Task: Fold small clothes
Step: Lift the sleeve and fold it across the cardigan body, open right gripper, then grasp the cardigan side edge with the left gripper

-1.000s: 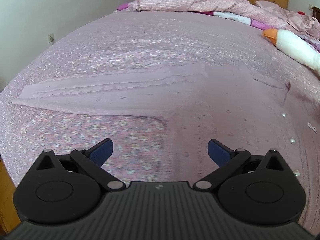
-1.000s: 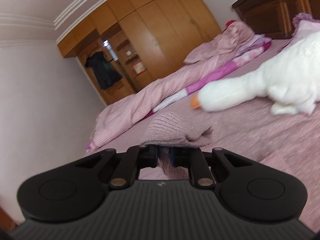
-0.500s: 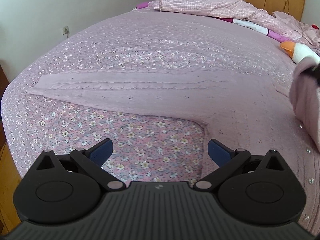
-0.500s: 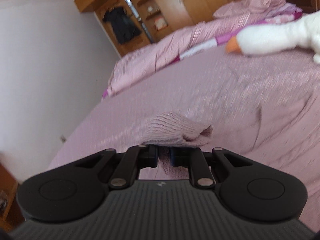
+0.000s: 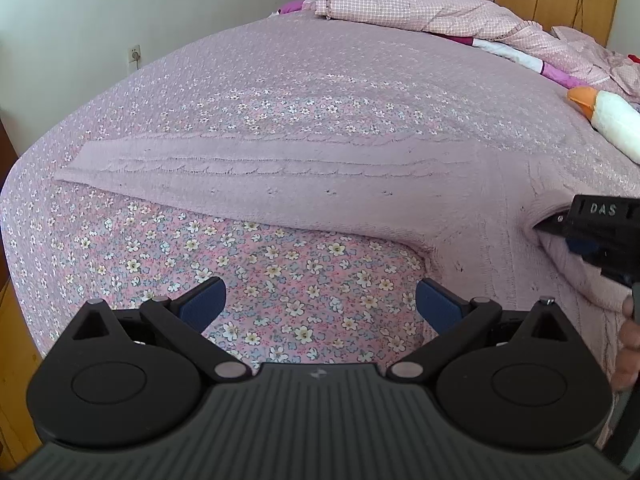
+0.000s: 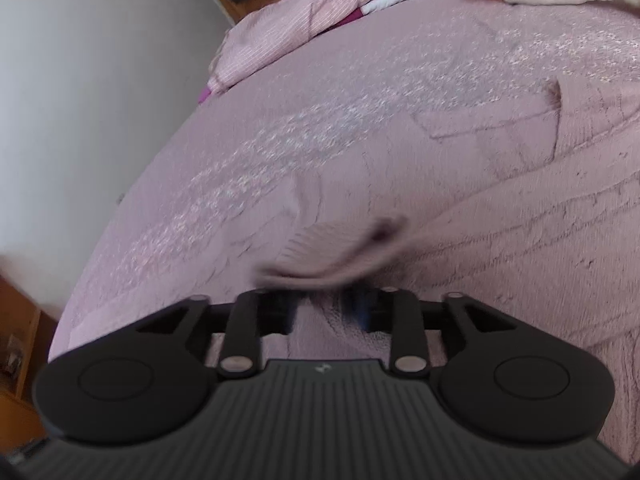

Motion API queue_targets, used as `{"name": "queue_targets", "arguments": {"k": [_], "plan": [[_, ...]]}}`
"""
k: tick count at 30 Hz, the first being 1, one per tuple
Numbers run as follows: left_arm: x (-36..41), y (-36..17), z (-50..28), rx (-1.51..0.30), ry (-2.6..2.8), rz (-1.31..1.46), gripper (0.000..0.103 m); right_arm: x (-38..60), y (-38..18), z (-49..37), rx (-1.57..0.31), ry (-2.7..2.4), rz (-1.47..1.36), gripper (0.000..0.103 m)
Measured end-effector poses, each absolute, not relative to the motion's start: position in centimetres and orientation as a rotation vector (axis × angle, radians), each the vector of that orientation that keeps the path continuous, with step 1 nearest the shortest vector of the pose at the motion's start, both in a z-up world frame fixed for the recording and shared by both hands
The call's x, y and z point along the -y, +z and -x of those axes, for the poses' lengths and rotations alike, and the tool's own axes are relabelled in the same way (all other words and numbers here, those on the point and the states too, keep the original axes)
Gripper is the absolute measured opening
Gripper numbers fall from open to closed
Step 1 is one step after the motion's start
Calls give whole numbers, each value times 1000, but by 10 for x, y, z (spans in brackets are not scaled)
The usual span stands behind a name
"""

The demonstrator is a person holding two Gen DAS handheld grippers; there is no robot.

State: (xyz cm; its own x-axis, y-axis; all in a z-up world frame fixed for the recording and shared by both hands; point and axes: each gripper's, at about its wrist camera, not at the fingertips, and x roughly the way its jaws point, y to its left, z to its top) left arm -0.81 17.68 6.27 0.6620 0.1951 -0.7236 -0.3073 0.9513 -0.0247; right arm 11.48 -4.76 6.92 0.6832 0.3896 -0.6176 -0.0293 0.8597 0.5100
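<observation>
Hovering left gripper (image 5: 318,300), jaws wide, empty, above floral bedspread (image 5: 280,280). Pink knit cardigan (image 5: 460,208) flat ahead; spread sleeve (image 5: 240,172) runs long leftward across view, beyond jaws. Right gripper (image 5: 592,236) at far right, folded sleeve cuff laid over cardigan body.

Right wrist view blurred: right gripper (image 6: 326,308) jaws narrow, cuff (image 6: 320,248) just beyond tips; grip or release — cannot tell. Left gripper nearer to unfolded sleeve.

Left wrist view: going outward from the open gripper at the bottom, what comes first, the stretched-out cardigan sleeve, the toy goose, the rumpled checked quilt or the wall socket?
From the left gripper:
1. Cardigan sleeve, straight ahead, lying flat across the bedspread.
2. Toy goose, off to the right, orange beak pointing in.
3. Wall socket, on the left wall, and checked quilt, heaped at the far end; these two are too close to call.
</observation>
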Motion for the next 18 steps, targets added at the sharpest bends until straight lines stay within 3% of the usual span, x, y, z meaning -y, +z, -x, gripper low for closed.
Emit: {"name": "queue_targets", "arguments": {"k": [1, 3, 18], "plan": [[-177, 63, 8, -798, 284, 152, 103, 47, 70, -112, -797, 265, -496, 54], [-176, 64, 7, -798, 282, 154, 103, 49, 71, -107, -802, 314, -513, 65], [-154, 77, -5, -772, 165, 194, 103, 116, 97, -61, -773, 298, -484, 65]]}}
